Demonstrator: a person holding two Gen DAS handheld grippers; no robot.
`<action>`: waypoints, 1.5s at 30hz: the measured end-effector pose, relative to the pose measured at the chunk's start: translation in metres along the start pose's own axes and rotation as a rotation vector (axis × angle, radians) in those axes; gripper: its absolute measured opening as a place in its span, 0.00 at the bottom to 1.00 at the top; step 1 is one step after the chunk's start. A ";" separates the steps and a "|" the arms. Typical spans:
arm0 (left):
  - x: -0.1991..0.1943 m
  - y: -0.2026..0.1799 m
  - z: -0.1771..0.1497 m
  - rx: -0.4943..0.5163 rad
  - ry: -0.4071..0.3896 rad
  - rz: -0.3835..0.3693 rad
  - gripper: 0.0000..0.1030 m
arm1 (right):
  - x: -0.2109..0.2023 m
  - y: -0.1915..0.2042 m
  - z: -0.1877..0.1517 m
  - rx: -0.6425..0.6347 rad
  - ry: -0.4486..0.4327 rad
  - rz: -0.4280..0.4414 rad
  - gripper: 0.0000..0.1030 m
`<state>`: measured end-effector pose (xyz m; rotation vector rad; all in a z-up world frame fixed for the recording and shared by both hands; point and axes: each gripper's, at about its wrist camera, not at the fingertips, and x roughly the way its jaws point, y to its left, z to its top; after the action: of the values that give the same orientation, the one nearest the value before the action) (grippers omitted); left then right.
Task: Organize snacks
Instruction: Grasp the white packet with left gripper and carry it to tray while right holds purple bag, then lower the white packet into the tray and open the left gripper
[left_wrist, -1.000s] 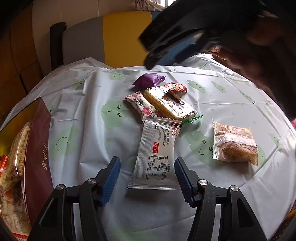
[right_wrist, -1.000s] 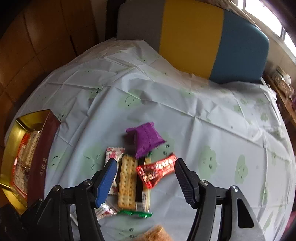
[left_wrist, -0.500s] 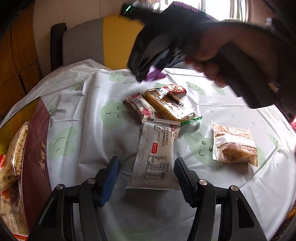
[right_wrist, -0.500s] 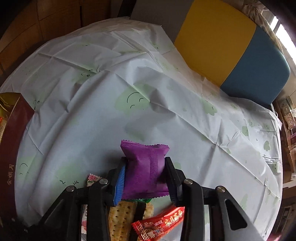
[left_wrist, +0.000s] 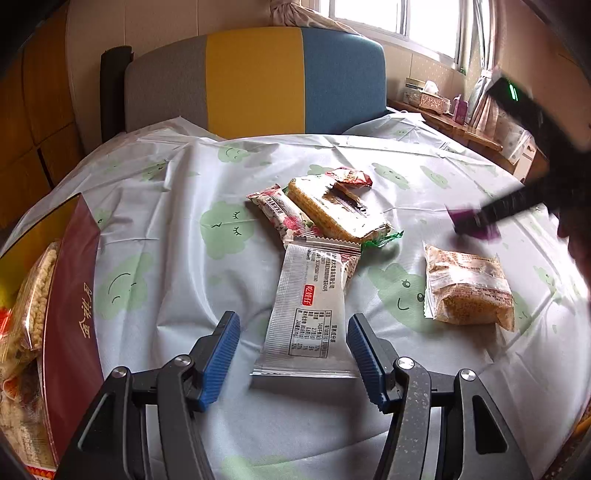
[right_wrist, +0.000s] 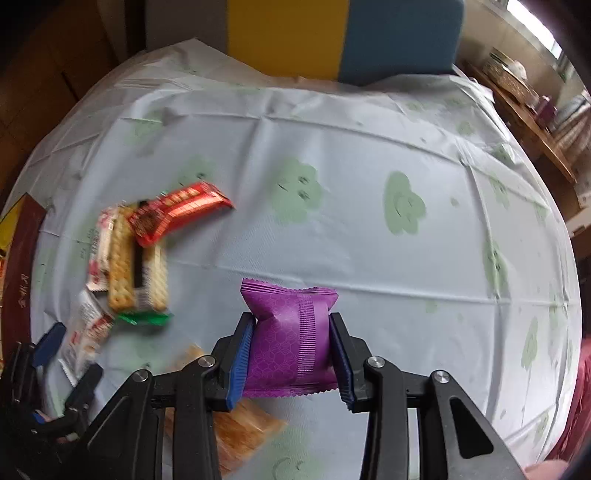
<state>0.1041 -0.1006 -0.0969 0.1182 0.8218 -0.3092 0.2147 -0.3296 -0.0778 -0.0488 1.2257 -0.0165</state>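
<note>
My right gripper (right_wrist: 291, 354) is shut on a purple snack packet (right_wrist: 291, 343) and holds it above the tablecloth; the packet shows blurred at the right in the left wrist view (left_wrist: 474, 223). My left gripper (left_wrist: 293, 356) is open, its fingers either side of a silver packet (left_wrist: 308, 314) lying on the cloth. Behind it lie a cracker packet (left_wrist: 334, 210), a floral packet (left_wrist: 284, 218) and a red packet (left_wrist: 349, 177). A brown crumbly snack packet (left_wrist: 467, 291) lies to the right. A dark red box (left_wrist: 70, 314) with snacks inside stands at the left.
The round table has a pale cloth with green smiley flowers (right_wrist: 369, 236). A grey, yellow and blue chair back (left_wrist: 255, 81) stands behind it. A wooden shelf with small items (left_wrist: 443, 110) is at the far right, under a window.
My right gripper closed on the purple packet, lifted it off the pile and carried it to the right. My left gripper stayed open over the silver packet.
</note>
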 end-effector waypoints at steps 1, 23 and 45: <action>0.000 -0.001 0.001 0.003 0.005 0.002 0.60 | 0.006 -0.007 -0.006 0.018 0.015 -0.016 0.39; -0.083 0.023 0.019 -0.077 -0.013 -0.041 0.40 | 0.014 -0.008 -0.025 -0.078 -0.027 -0.023 0.41; -0.089 0.250 0.026 -0.501 0.014 0.369 0.49 | 0.001 0.024 -0.040 -0.132 -0.050 -0.085 0.41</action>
<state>0.1446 0.1511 -0.0179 -0.1968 0.8512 0.2486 0.1772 -0.3064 -0.0938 -0.2150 1.1733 -0.0085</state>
